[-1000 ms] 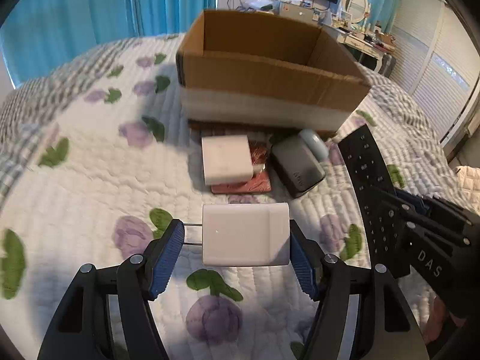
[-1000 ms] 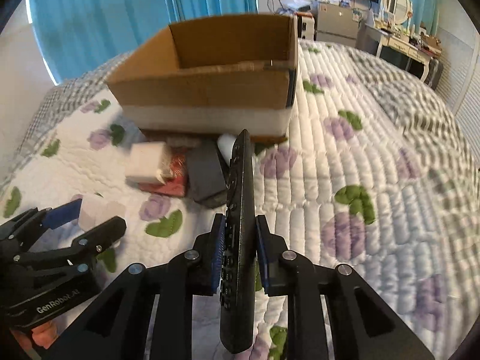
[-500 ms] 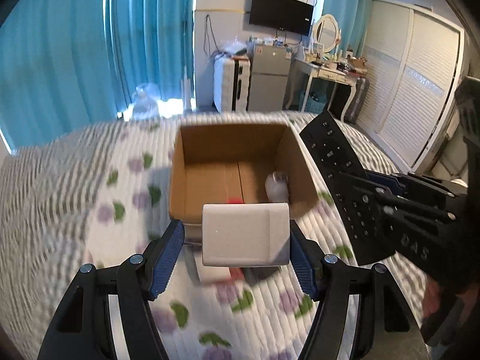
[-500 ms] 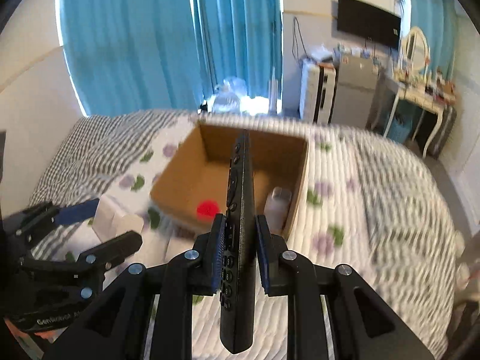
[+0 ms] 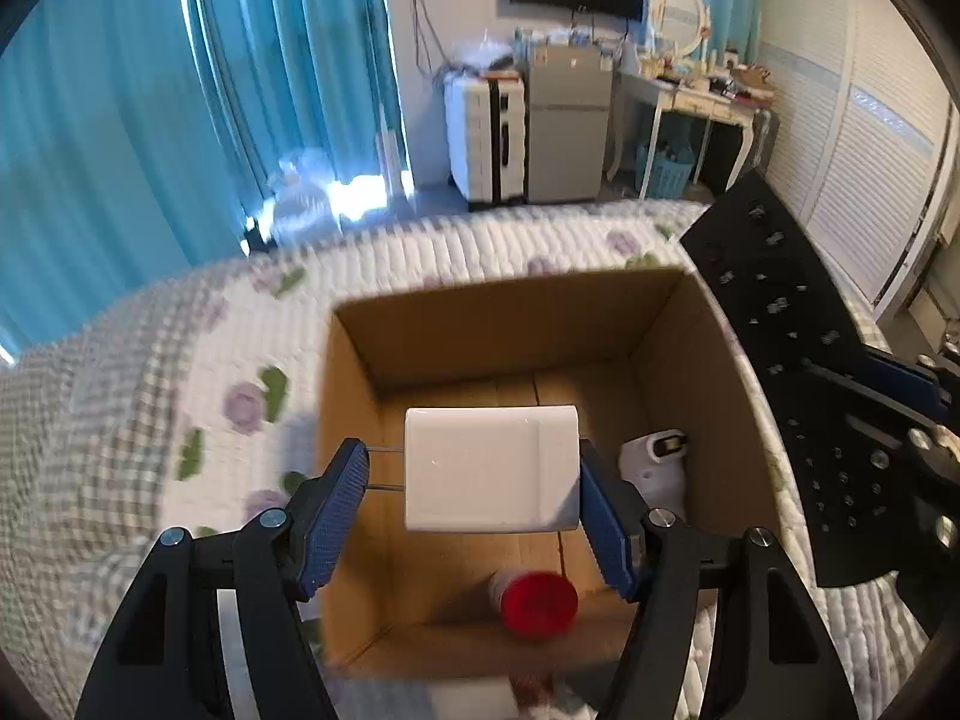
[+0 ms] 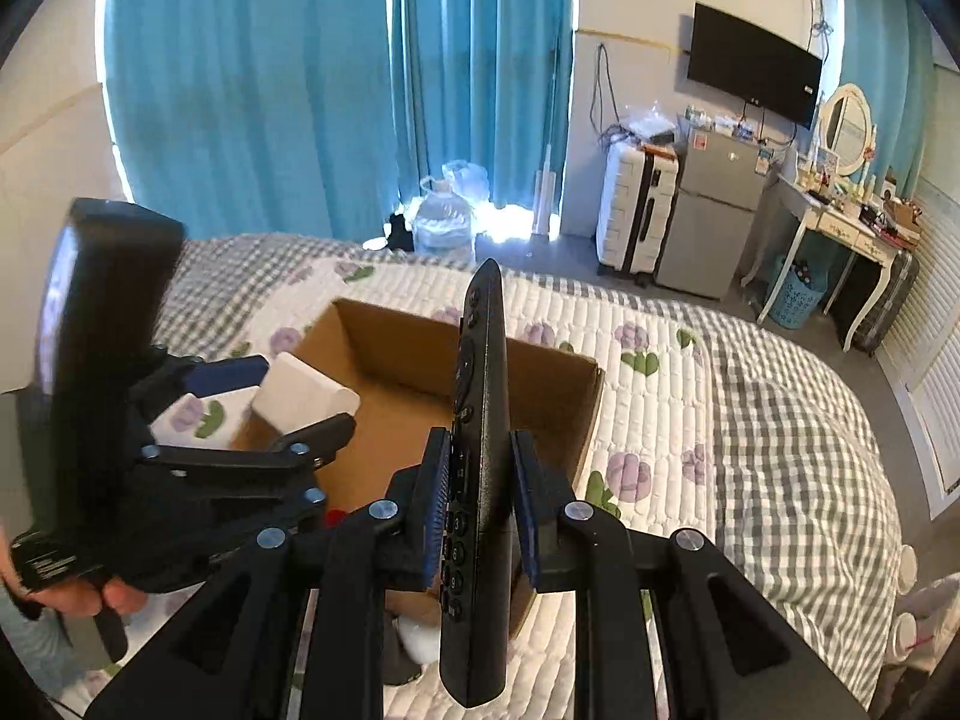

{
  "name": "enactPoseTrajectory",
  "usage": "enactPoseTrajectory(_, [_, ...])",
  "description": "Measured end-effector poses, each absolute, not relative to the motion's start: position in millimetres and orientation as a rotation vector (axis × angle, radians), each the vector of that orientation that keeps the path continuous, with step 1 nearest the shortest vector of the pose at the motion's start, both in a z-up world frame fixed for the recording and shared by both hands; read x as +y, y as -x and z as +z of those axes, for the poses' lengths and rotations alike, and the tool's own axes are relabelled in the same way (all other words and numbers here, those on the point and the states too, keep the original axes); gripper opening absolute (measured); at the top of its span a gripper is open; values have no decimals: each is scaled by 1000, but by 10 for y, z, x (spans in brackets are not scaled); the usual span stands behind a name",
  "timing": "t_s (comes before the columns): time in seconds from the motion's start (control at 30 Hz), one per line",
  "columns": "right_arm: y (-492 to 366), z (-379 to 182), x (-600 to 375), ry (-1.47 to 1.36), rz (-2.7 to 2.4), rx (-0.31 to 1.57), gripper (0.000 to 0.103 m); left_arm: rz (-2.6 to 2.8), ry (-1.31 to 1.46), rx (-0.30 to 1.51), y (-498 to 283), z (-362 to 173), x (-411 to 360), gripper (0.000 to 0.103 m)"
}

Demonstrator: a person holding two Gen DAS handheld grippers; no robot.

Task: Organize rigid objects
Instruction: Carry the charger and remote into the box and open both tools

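My left gripper [image 5: 474,468] is shut on a white charger block [image 5: 491,468] with two metal prongs, held above the open cardboard box [image 5: 690,324]. Inside the box lie a red-capped bottle [image 5: 534,595] and a white object [image 5: 651,468]. My right gripper [image 6: 479,483] is shut on a black remote control [image 6: 477,468], held upright above the box's near right corner [image 6: 576,420]. The remote also shows at the right of the left wrist view [image 5: 798,390]. The left gripper and charger show in the right wrist view [image 6: 303,396].
The box sits on a quilted bed with purple flowers [image 6: 720,420]. Teal curtains [image 6: 300,90], a white suitcase [image 5: 486,138], a small fridge [image 6: 708,222] and a dressing table [image 6: 840,222] stand beyond the bed. More items lie just before the box [image 6: 414,636].
Both grippers have risen from the bed and moved forward over the box, still holding the charger and the remote. The box interior is now seen from above.
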State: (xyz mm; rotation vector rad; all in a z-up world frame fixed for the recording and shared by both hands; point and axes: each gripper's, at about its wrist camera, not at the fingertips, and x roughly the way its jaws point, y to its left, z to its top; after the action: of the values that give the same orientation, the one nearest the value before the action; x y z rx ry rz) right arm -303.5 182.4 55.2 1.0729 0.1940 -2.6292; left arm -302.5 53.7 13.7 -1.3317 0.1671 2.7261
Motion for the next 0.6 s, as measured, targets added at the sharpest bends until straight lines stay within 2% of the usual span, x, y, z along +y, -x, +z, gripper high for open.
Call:
enactPoseTrajectory(0.1, [3180, 370, 1859, -1105, -2610, 208, 19, 2702, 1370, 157, 3176, -115, 563, 69])
enactPoseTrajectory(0.2, [3268, 232, 1895, -1125, -2594, 200, 19, 2699, 1356, 220, 3158, -230, 627, 69])
enactPoseTrajectory(0.33, [3343, 130, 1931, -1138, -2587, 191, 19, 2714, 1292, 310, 3114, -209, 738, 71])
enactPoseTrajectory(0.6, [3435, 147, 1846, -1150, -2585, 204, 19, 2796, 1235, 263, 3082, 7, 572, 75])
